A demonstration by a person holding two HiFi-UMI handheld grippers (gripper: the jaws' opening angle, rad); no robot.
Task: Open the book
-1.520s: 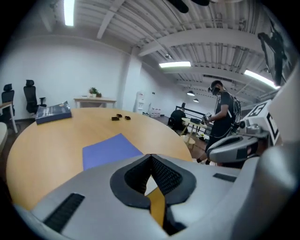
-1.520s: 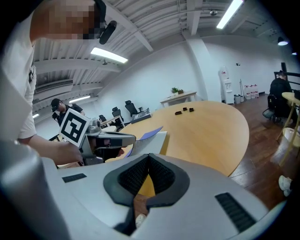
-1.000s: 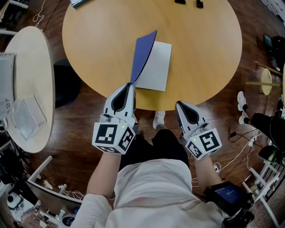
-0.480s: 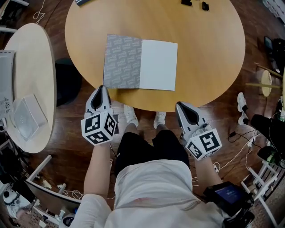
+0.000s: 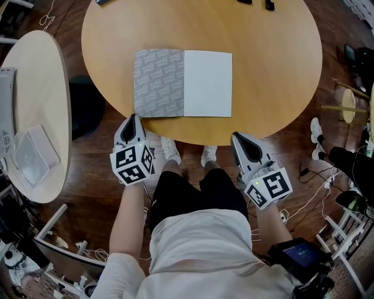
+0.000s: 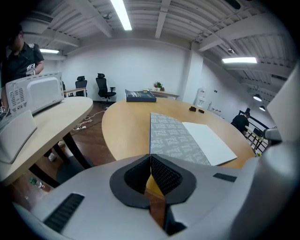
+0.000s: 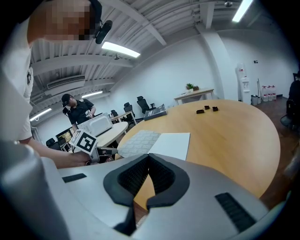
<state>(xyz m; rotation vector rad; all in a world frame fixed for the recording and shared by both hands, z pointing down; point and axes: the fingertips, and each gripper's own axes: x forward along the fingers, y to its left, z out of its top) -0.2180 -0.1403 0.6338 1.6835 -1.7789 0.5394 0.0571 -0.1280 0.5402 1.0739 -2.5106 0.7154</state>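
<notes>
The book lies open and flat on the round wooden table, near its front edge. Its grey patterned inside cover is on the left and a blank white page on the right. My left gripper hovers just off the table's front edge, below the book's left corner, shut and empty. My right gripper is also shut with nothing in it, off the edge to the right. The left gripper view shows the book beyond the closed jaws. In the right gripper view the book lies ahead of the jaws.
A pale side table stands at the left with a clear plastic container on it. A dark book and small black items sit at the round table's far side. Cables lie on the floor at right.
One second ago my left gripper held the blue cover upright. The cover now lies flat to the left, and the left gripper has let go and drawn back off the table edge.
</notes>
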